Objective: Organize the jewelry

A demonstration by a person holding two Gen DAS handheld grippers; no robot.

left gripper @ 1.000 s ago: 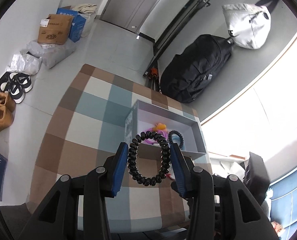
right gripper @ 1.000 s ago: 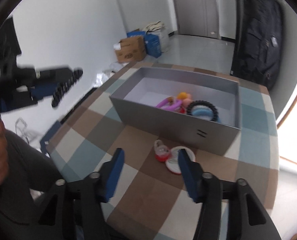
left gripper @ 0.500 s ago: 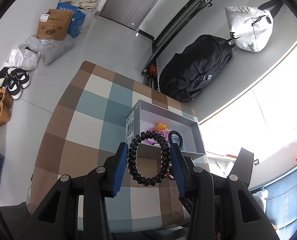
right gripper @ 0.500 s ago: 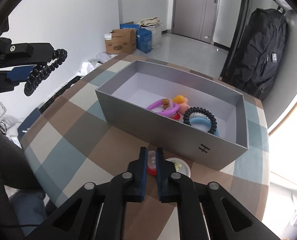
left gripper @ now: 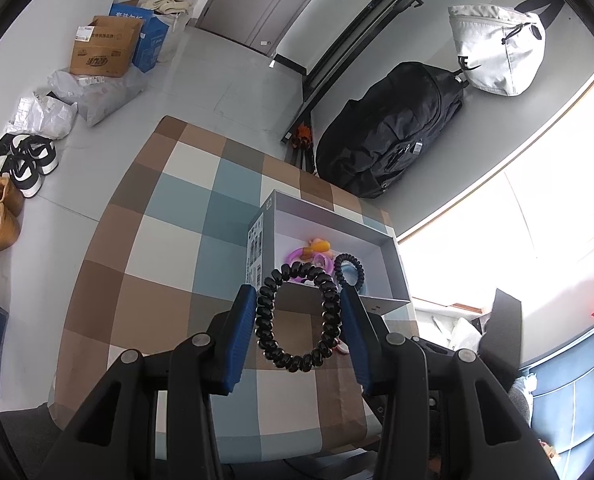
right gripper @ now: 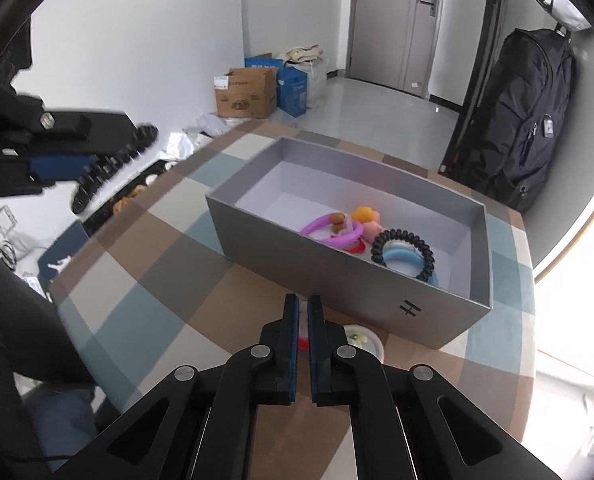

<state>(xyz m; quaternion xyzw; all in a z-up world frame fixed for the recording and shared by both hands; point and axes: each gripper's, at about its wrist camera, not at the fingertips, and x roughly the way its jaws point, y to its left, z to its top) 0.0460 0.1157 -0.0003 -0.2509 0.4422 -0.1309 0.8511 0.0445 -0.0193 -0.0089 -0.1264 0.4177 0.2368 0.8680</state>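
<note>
My left gripper [left gripper: 298, 300] is shut on a black spiral coil bracelet [left gripper: 265, 312] and holds it high above the checkered table, short of the grey box [left gripper: 401, 276]. The box [right gripper: 337, 276] holds a purple ring [right gripper: 317, 225], orange and pink charms [right gripper: 364, 214], a black coil band [right gripper: 425, 264] and a blue ring [right gripper: 397, 258]. My right gripper [right gripper: 303, 308] is shut and empty, above the table in front of the box. A small red-and-white item [right gripper: 303, 342] and a round white piece [right gripper: 361, 340] lie just beyond its fingertips. The left gripper with the bracelet also shows in the right wrist view [right gripper: 109, 160].
The checkered table [left gripper: 169, 248] stands on a grey floor. A black backpack [left gripper: 393, 132] and a white bag [left gripper: 497, 52] are against the wall. Cardboard boxes [left gripper: 101, 48], plastic bags and shoes [left gripper: 25, 160] lie on the floor at left.
My right gripper has closed from wide open to shut, empty, and risen a little. My left gripper has lifted higher with the black bracelet still in it.
</note>
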